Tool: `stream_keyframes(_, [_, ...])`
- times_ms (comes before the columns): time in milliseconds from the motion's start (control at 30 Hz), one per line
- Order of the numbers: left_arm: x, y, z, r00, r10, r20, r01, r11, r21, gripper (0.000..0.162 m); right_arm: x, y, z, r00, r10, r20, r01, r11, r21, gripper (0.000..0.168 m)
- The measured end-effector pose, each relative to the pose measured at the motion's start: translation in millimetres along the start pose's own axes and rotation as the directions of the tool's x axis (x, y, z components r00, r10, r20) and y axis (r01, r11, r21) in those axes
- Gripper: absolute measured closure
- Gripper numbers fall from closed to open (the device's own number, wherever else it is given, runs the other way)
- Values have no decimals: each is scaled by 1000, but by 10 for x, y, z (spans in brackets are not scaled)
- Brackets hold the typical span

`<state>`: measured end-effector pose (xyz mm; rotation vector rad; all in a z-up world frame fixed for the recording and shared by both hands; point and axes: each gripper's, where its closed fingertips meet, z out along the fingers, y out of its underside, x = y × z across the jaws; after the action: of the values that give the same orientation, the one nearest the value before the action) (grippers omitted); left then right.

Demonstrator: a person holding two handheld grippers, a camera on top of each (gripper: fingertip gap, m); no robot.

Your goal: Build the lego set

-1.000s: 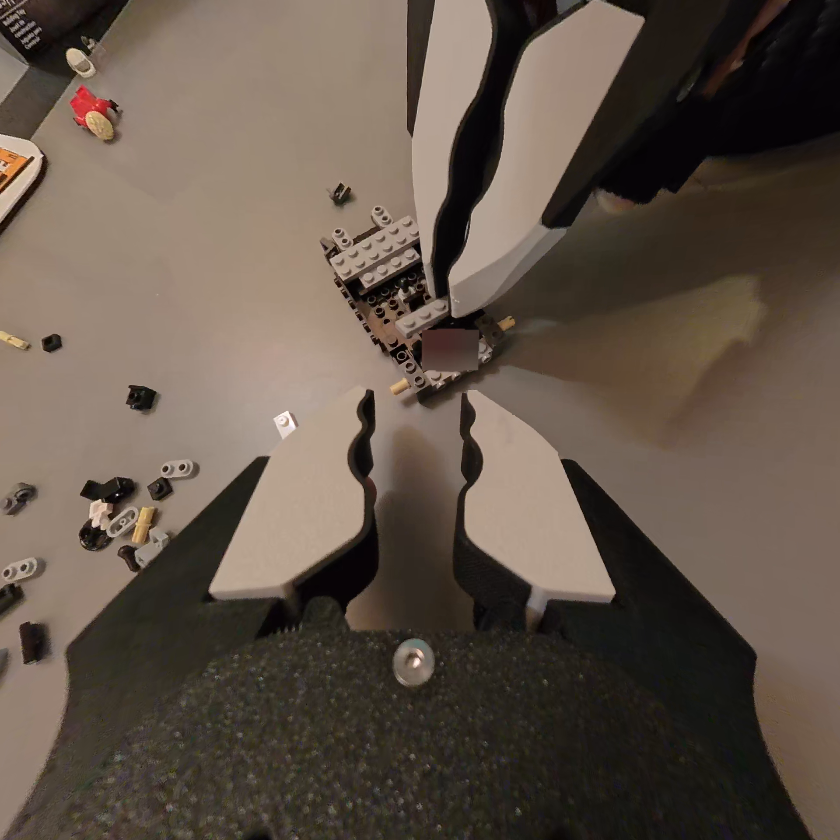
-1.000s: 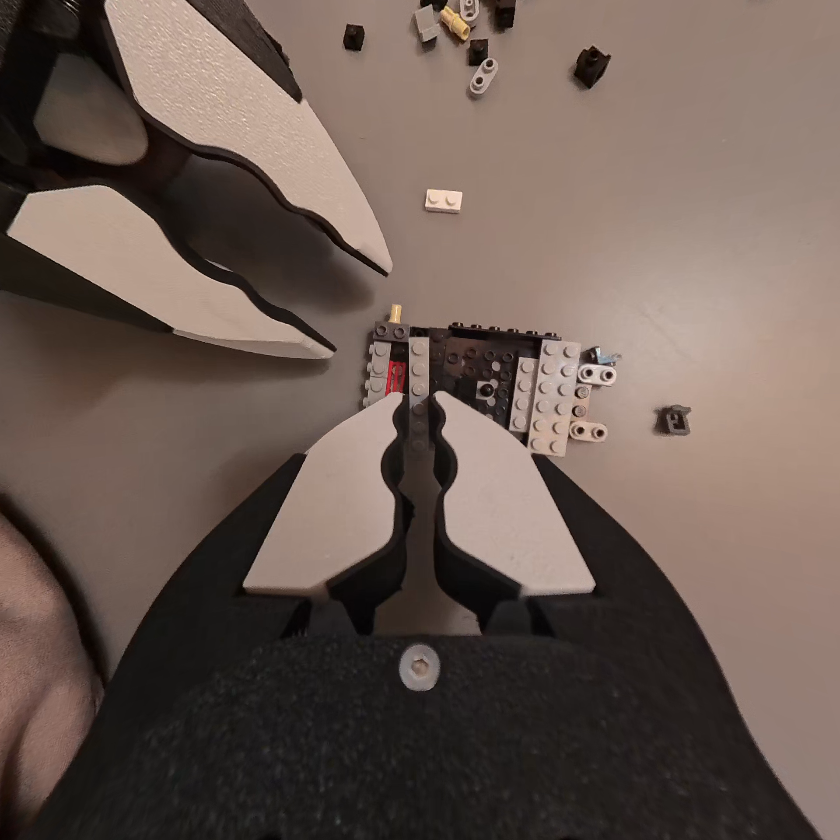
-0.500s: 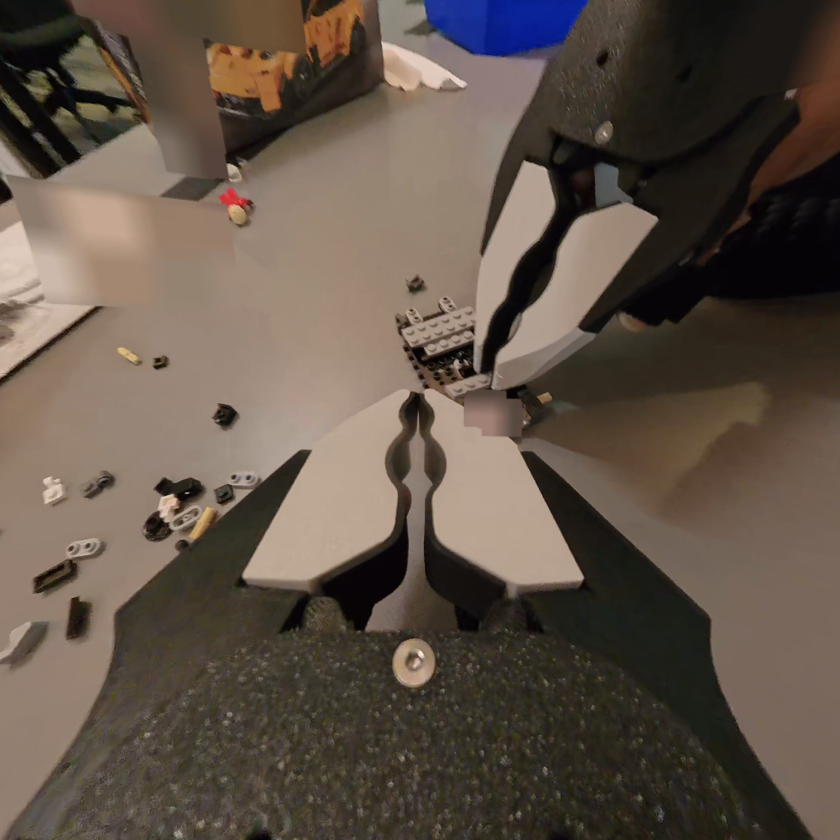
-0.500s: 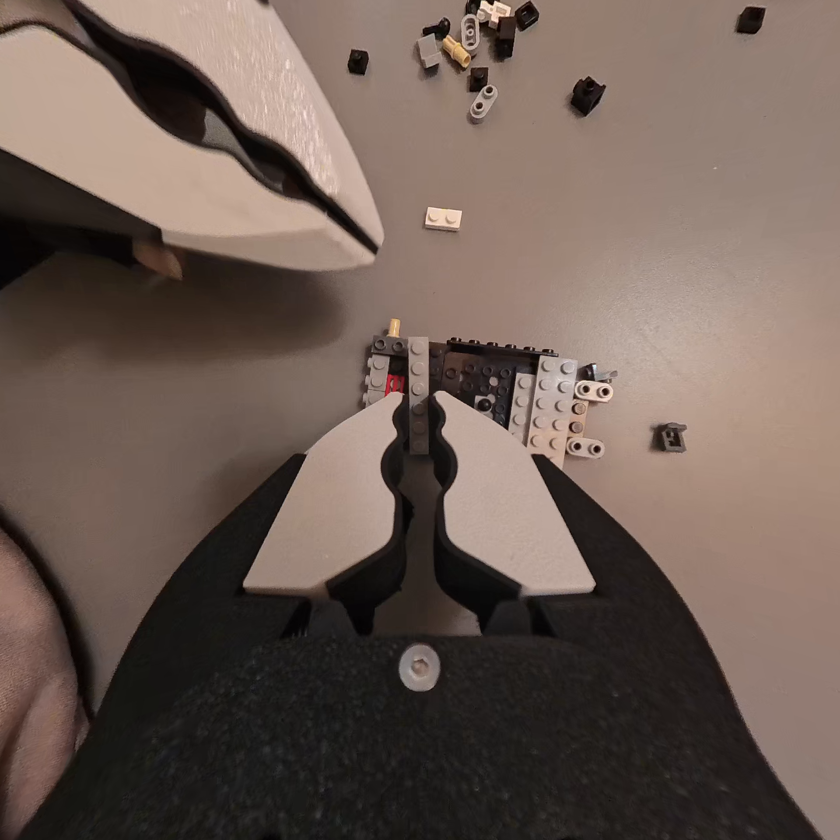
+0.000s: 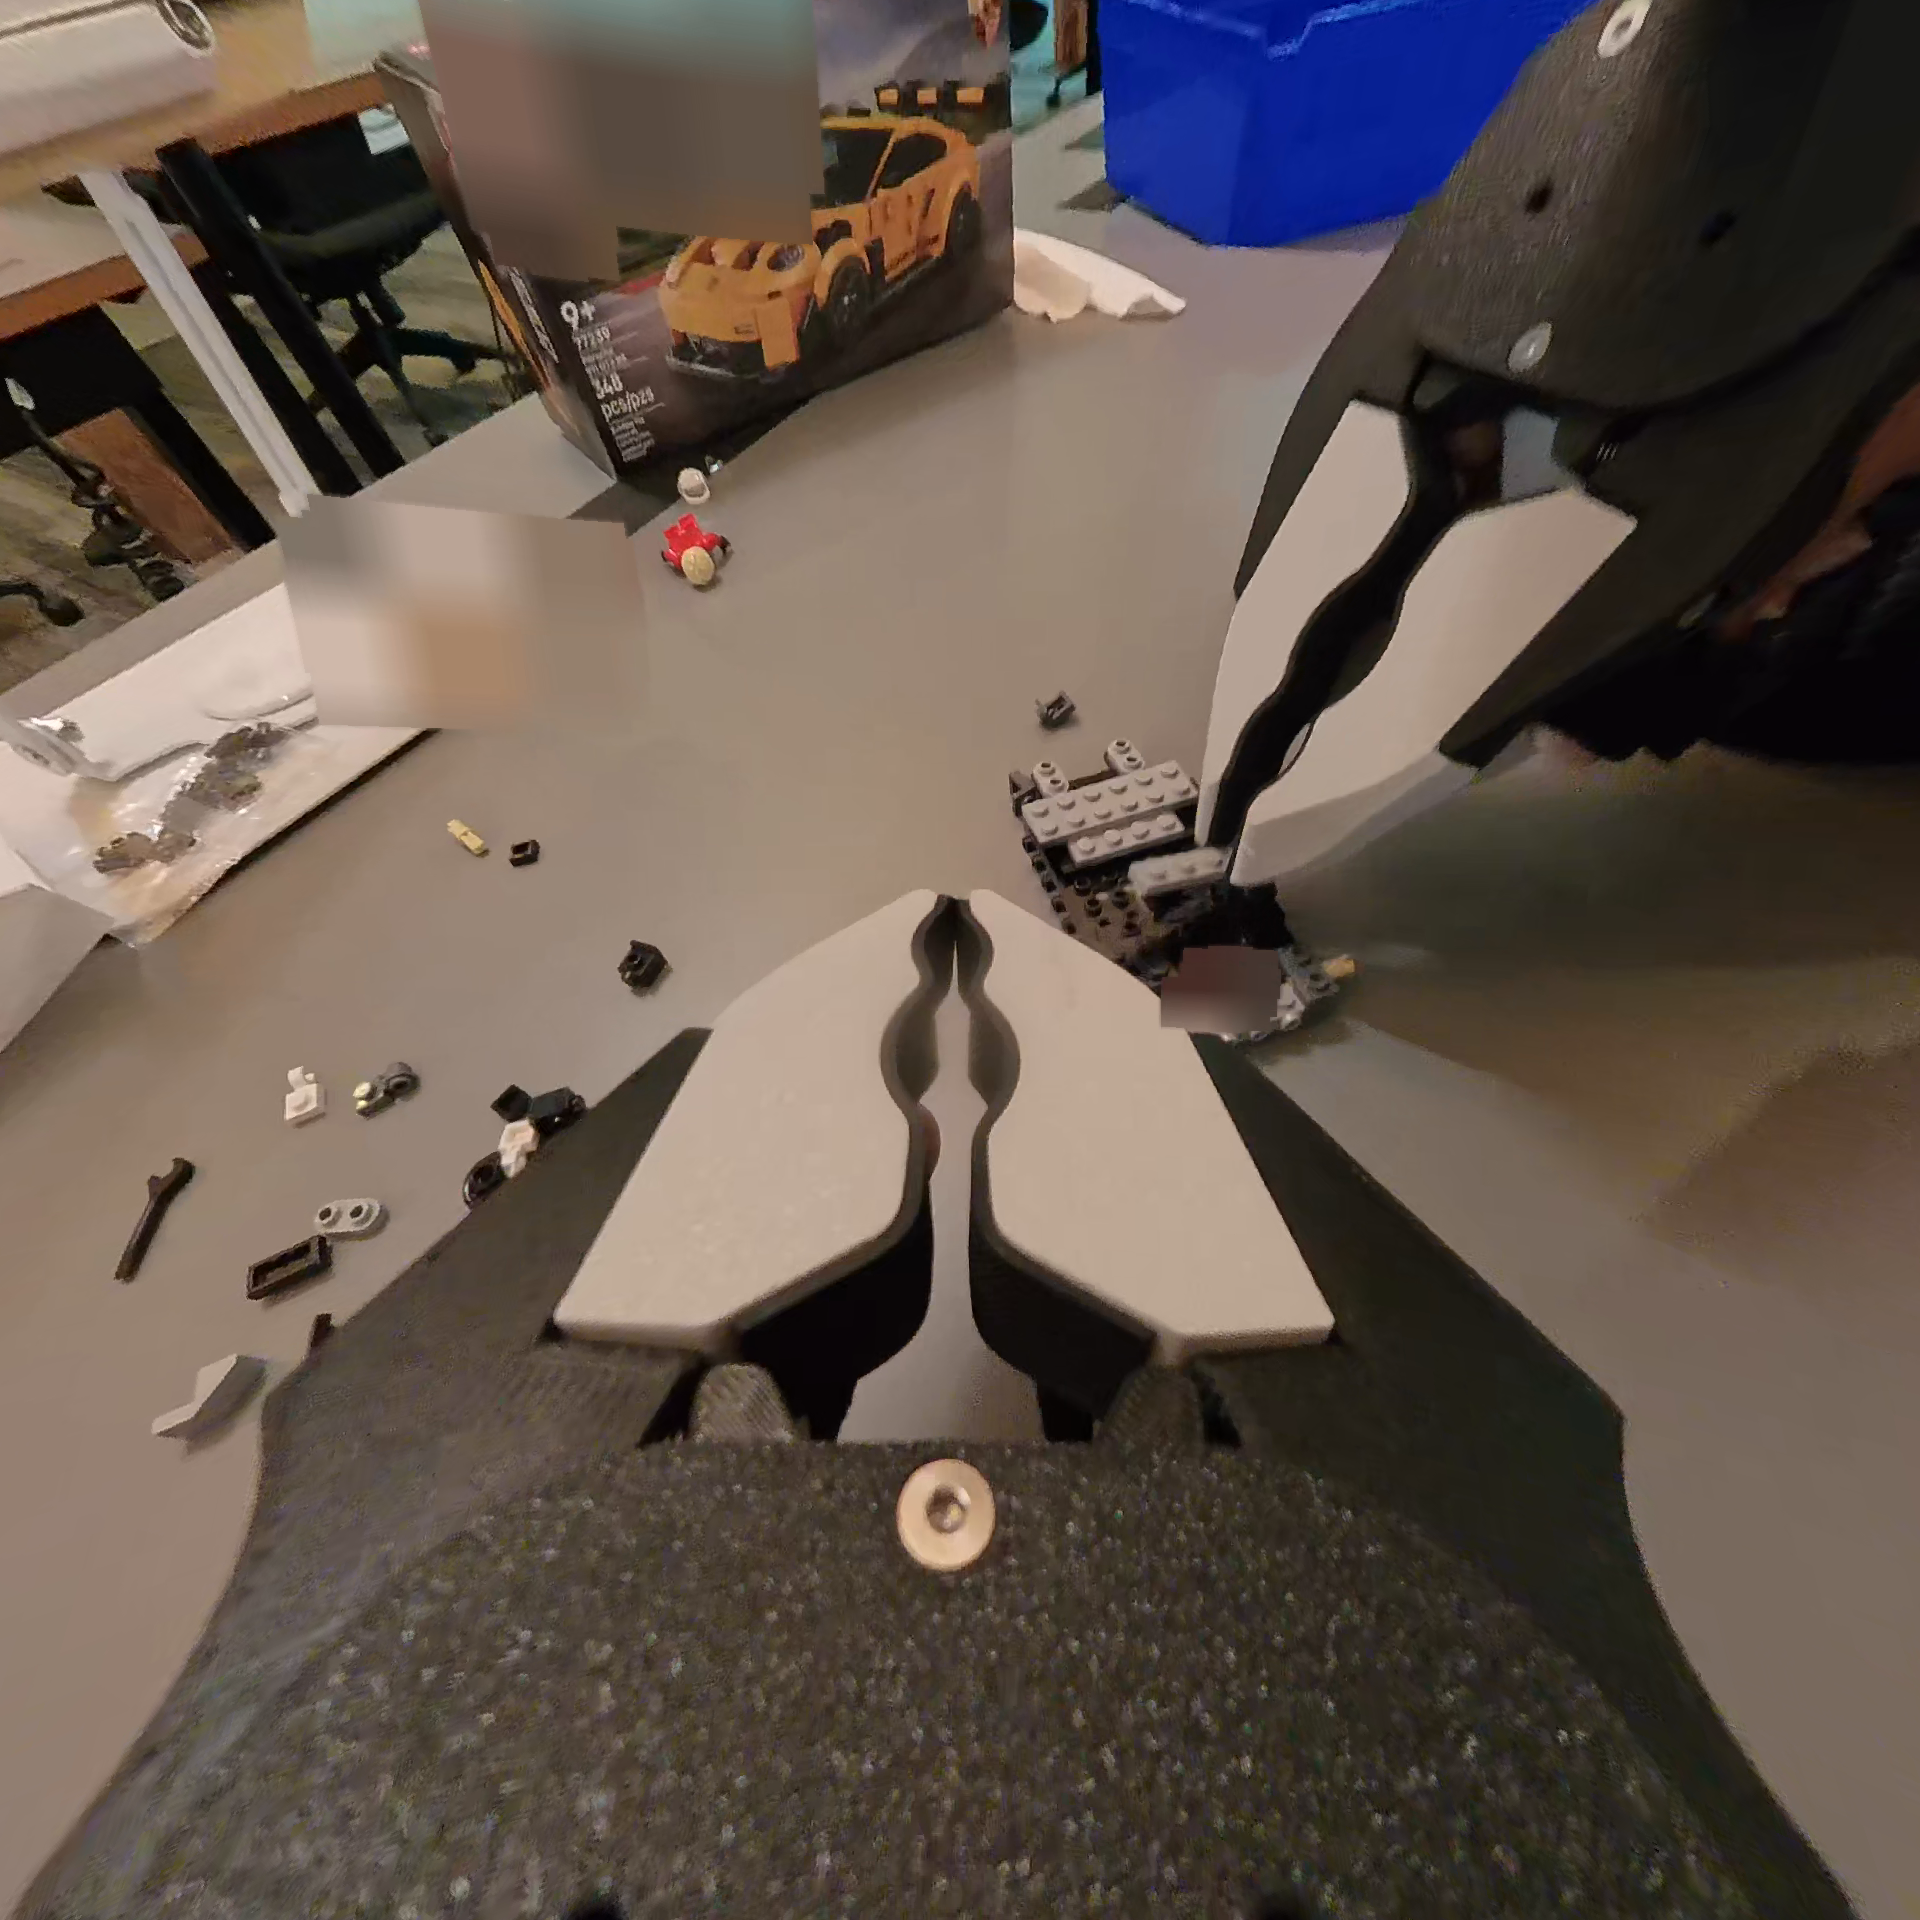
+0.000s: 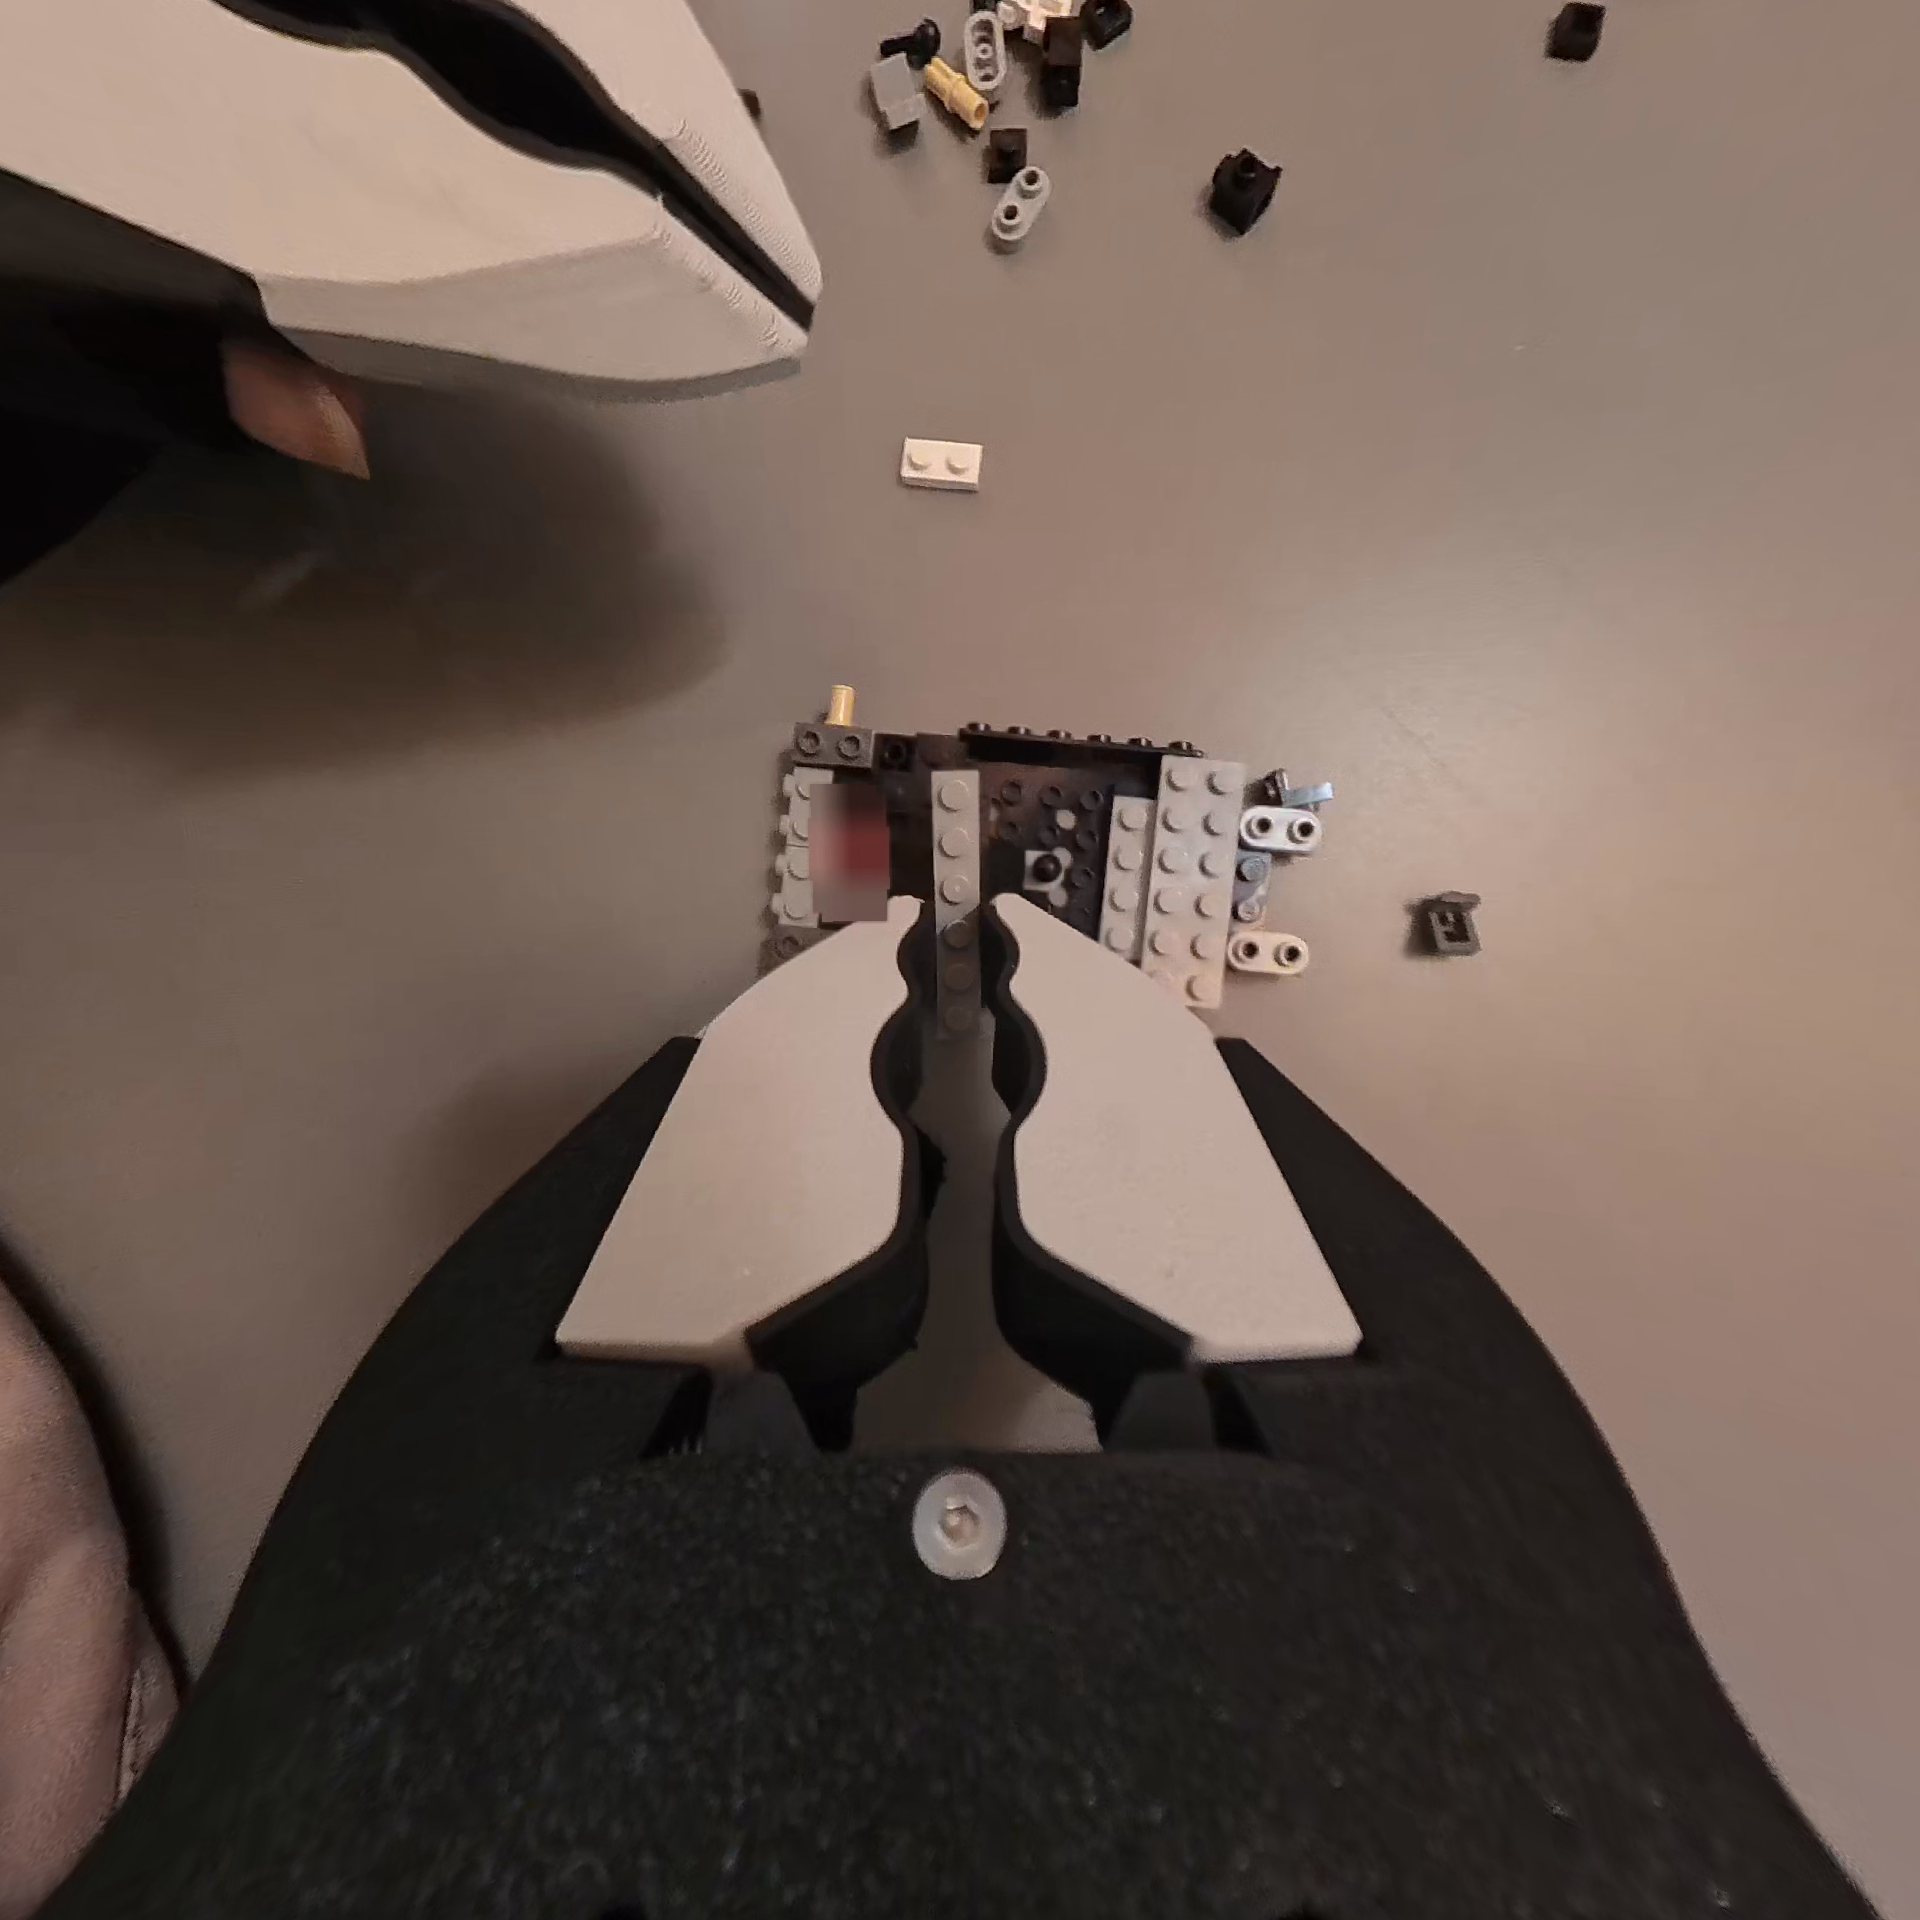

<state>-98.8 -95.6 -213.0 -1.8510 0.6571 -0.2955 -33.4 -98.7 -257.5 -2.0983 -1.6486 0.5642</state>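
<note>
A half-built black and grey lego chassis (image 6: 1049, 831) lies flat on the grey table; it also shows in the left wrist view (image 5: 1112, 831). My right gripper (image 6: 956, 902) is shut on a long light grey one-stud-wide plate (image 6: 954, 842) and holds it over the chassis, left of its middle. In the left wrist view that right gripper (image 5: 1236, 862) comes down from the upper right with the plate (image 5: 1179, 868) at its tips. My left gripper (image 5: 958, 902) is shut and empty, raised just left of the chassis; it also shows in the right wrist view (image 6: 800, 312).
Loose small pieces lie left of the left gripper (image 5: 364, 1091) and beyond the chassis (image 6: 997, 114). A white two-stud plate (image 6: 940, 463) and a dark grey clip (image 6: 1446, 923) lie near the chassis. The set's box (image 5: 769, 260), a blue bin (image 5: 1299, 114) and part bags (image 5: 166, 790) stand farther back. Left tips to right tips: about 8 cm. My left tips are about 15 cm from the dark grey clip (image 6: 1446, 923), my right tips only 9 cm. Look for it in the left wrist view (image 5: 1051, 712) too.
My left gripper has shut, lifted and drawn back from the chassis, tilting up. My right gripper has shifted the grey plate a little to the right over the chassis.
</note>
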Motion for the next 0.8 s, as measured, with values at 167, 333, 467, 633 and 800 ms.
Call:
stream_keyframes(167, [36,104,46,999,39,-8,-39,997,-62,162,-37,15,1,1000,-15,-2,15,1000,-24,161])
stream_keyframes(333, [77,140,67,998,55,-25,-56,995,-83,162,-105,-24,81,999,-44,7,45,998,-53,161])
stream_keyframes(467, [87,162,74,998,58,-30,-60,994,-96,162,-122,-70,116,999,-39,12,39,997,-63,161])
stream_keyframes(633, [124,190,87,996,72,-45,-77,991,-114,162,-136,-71,144,999,-35,7,35,996,-79,160])
stream_keyframes(800, [149,211,94,995,80,-56,-87,989,-124,162,-149,-52,81,999,-24,44,27,998,-59,157])
